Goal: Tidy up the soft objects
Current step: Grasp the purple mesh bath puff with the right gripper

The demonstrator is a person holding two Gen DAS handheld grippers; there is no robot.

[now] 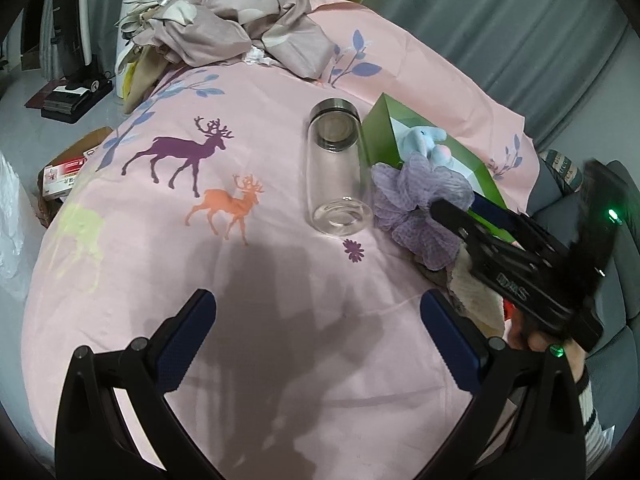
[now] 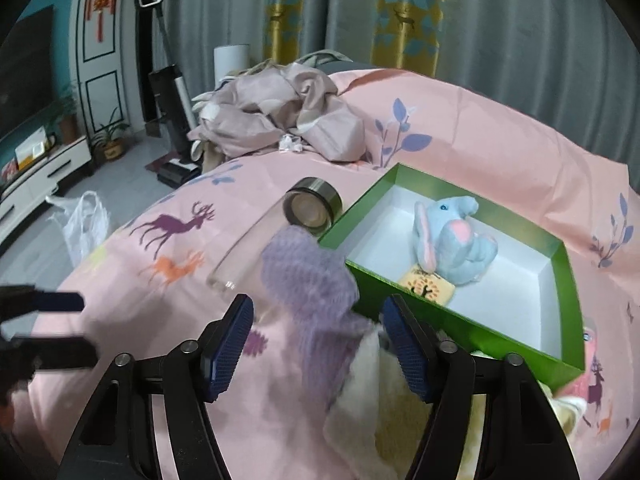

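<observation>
Our right gripper (image 2: pixel 318 350) fingers straddle the purple puff (image 2: pixel 310 280), not pressing it; our left gripper (image 1: pixel 318 336) fingers gape empty. Elephant (image 2: pixel 452 240) in box (image 2: pixel 520 336).

We are in a home living room; a pink deer-print sheet (image 2: pixel 460 148) covers the furniture; curtains (image 2: pixel 500 32) hang behind; a TV cabinet (image 2: pixel 44 172), potted plants (image 2: pixel 110 140) and an upright vacuum (image 2: pixel 170 92) stand nearby.

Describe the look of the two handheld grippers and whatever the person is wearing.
Both grippers, left gripper and right gripper, are black plastic with bolted hinges and textured dark-blue pads. The right's body shows white lettering and green indicator lights. A striped knitted sleeve cuff shows at the wrist.
</observation>
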